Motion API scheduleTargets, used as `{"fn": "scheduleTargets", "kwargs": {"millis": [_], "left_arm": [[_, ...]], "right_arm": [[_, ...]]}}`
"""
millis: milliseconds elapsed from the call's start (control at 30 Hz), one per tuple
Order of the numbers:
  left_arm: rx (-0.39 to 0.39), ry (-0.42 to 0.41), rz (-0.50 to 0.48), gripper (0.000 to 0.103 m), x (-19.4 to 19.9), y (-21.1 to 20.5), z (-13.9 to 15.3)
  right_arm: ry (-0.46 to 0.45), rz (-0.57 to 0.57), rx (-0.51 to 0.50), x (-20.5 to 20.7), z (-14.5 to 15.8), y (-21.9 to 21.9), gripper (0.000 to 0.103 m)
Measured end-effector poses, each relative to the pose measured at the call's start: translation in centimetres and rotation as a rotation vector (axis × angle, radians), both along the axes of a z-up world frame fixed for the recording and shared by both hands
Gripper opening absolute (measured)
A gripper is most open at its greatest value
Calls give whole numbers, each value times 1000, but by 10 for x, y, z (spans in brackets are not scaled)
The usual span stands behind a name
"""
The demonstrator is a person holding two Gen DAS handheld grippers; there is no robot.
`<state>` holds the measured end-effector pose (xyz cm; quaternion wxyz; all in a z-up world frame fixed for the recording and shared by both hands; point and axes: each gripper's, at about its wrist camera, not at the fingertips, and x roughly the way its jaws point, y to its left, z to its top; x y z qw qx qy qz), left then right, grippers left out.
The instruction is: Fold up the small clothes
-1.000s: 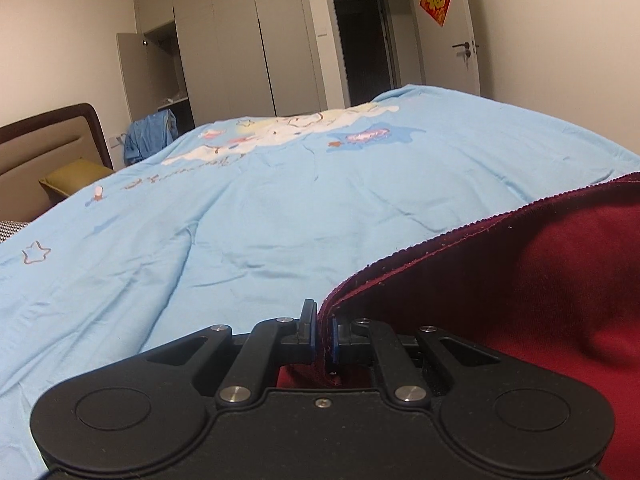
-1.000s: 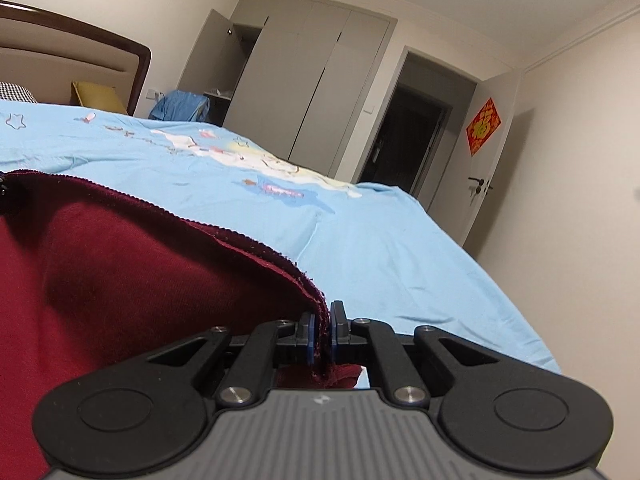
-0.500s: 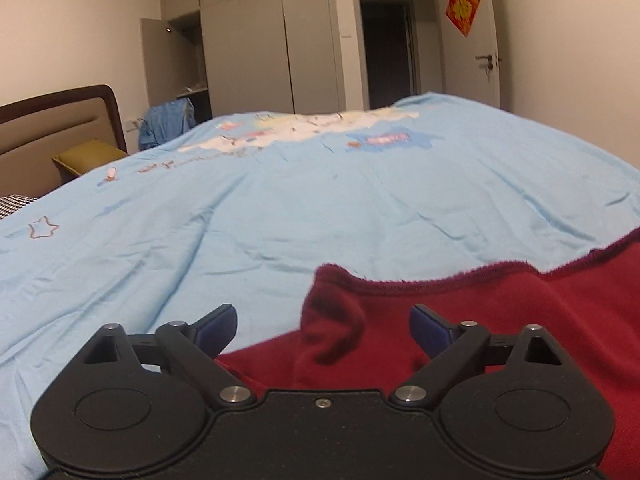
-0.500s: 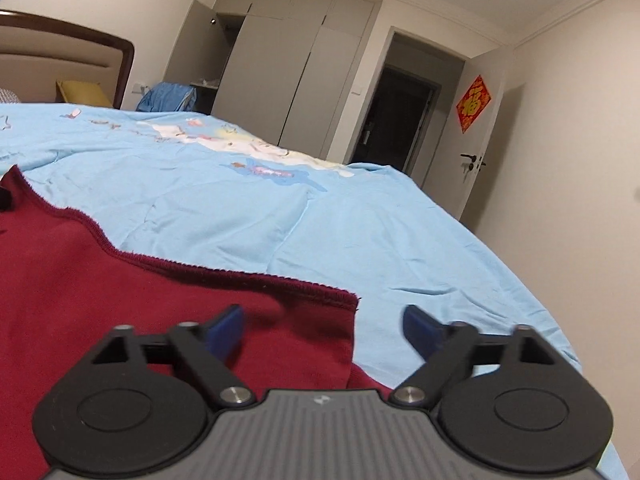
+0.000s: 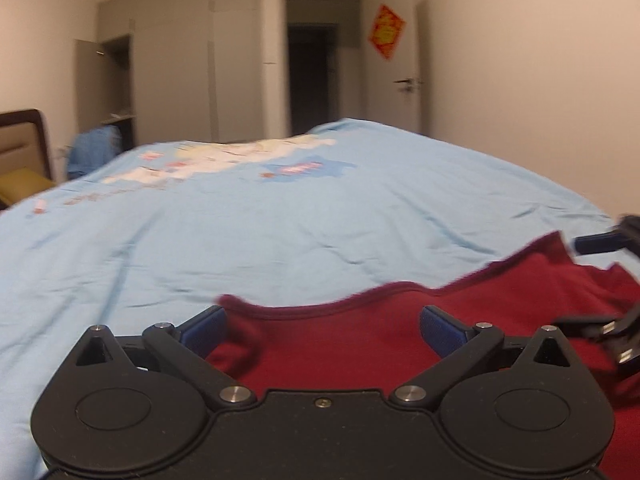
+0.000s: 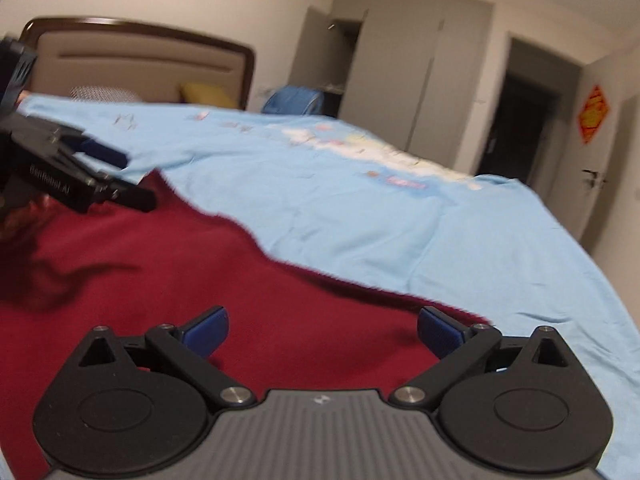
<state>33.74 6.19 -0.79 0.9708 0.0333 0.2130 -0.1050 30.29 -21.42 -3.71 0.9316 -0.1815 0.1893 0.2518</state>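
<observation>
Between the spread blue pads of the left gripper [image 5: 323, 330] lay the hemmed edge of a dark red garment [image 5: 360, 344], touched by neither pad. Over on the right gripper [image 6: 322, 332], the 2 fingers also stood wide apart and held nothing, with red cloth spread flat beneath them and its edge running close to the right pad. Around the garment stretched a light blue bedspread [image 6: 360, 216] with a cartoon print. Beyond it stood a headboard [image 6: 140, 60], a grey wardrobe [image 5: 180, 68] and a door [image 5: 400, 80].
</observation>
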Motion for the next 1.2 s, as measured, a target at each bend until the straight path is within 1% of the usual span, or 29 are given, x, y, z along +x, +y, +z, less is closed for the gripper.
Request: {"fn": "scheduleTargets", "kwargs": {"millis": [33, 100, 200, 267, 333, 367, 433, 467, 533, 600, 667, 1000, 1200], "left_arm": [[-21, 17, -34, 102, 6, -1, -4], [-50, 62, -53, 102, 18, -2, -13], [-71, 126, -7, 102, 33, 3, -31], [-140, 166, 26, 102, 40, 15, -43], [-231, 158, 22, 102, 41, 28, -51], [-267, 149, 20, 102, 40, 33, -54], [-326, 131, 19, 102, 37, 41, -56], [-346, 125, 17, 102, 37, 44, -58], [-374, 122, 13, 102, 37, 47, -60], [-391, 119, 12, 102, 39, 49, -59], [-399, 120, 10, 102, 40, 49, -60], [-420, 118, 5, 102, 38, 54, -63], [-467, 107, -5, 102, 36, 62, -67]], "right_arm": [[19, 13, -9, 7, -4, 3, 103], [78, 0, 6, 23, -10, 3, 103], [137, -65, 75, 43, -15, -8, 103], [166, -128, 147, 53, -21, -23, 103], [204, -176, 237, 61, -27, -40, 102], [225, -189, 289, 64, -29, -51, 102], [247, -201, 355, 68, -31, -63, 102], [251, -201, 365, 68, -32, -65, 102], [256, -202, 348, 70, -33, -64, 102], [256, -205, 331, 70, -34, -63, 103], [255, -203, 339, 70, -34, -65, 103], [289, -173, 467, 72, -35, -85, 103], [299, -160, 530, 73, -36, -95, 103]]}}
